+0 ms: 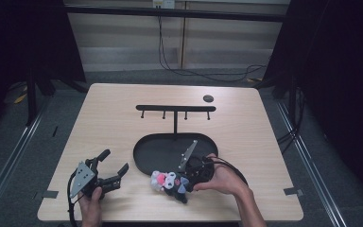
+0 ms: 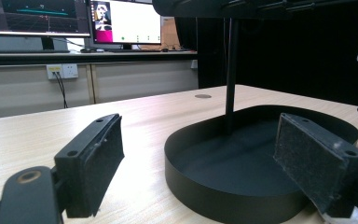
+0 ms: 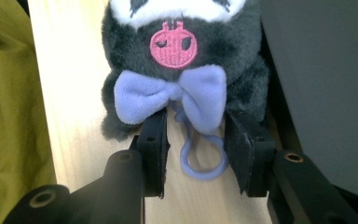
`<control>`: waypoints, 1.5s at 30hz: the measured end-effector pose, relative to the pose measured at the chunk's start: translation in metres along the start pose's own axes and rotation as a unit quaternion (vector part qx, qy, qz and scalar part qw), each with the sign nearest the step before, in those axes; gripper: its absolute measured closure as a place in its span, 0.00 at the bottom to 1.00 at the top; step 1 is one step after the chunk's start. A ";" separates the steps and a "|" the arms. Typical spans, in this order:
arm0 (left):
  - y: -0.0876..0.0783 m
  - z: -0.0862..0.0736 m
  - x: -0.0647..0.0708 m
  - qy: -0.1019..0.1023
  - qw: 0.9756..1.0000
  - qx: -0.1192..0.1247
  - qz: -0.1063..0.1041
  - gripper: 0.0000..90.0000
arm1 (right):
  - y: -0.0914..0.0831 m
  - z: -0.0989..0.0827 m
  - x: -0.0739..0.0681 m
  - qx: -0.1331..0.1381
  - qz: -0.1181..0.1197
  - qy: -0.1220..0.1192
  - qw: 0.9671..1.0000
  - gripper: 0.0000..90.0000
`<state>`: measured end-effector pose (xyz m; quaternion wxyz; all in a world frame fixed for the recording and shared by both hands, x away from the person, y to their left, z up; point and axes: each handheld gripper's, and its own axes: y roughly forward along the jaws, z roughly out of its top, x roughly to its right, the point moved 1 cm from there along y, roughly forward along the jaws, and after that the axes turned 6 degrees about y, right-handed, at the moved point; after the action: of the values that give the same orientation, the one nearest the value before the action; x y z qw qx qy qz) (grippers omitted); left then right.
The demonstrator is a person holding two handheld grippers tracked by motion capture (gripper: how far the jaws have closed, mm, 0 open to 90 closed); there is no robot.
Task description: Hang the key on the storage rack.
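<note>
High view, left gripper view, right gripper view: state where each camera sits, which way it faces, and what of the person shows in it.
High view: above the person's side, facing forward and down on the table; both forearms, left gripper, right gripper.
Left gripper view: rides low on that gripper, facing level across the table toward the black tray and its stand; its own open jaws.
Right gripper view: looks along its jaws at the plush toy; purple loop lies between them.
Shared: tray appears in the high and left gripper views.

Counted are one plush [image 1: 171, 182], one tray [image 1: 146, 158], one hook rack [image 1: 175, 109], one disc [image 1: 208, 98] and two tools, left [image 1: 113, 166] and right [image 1: 182, 182].
</note>
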<state>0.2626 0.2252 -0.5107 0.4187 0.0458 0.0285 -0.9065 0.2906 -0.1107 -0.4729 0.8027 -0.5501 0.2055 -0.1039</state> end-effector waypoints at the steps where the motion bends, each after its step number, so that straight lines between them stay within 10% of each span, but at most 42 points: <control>1: 0.000 0.000 -0.001 0.008 1.000 -0.002 -0.005 0.17 | 0.002 0.000 0.000 -0.003 -0.002 -0.005 1.000 0.66; 10: 0.000 0.000 0.000 0.000 1.000 -0.001 -0.001 0.17 | 0.007 0.005 -0.005 -0.038 -0.018 0.002 0.999 0.75; 25: 0.000 0.000 0.000 0.002 1.000 0.000 -0.004 0.17 | 0.002 0.007 0.000 -0.048 0.034 0.014 0.998 0.71; 45: 0.000 0.000 0.000 0.002 1.000 -0.001 -0.002 0.17 | 0.013 0.020 -0.007 -0.109 0.006 -0.002 0.994 0.96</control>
<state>0.2625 0.2255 -0.5107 0.4172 0.0475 0.0308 -0.9070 0.2925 -0.0863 -0.4772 0.7389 -0.6335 0.2170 -0.0750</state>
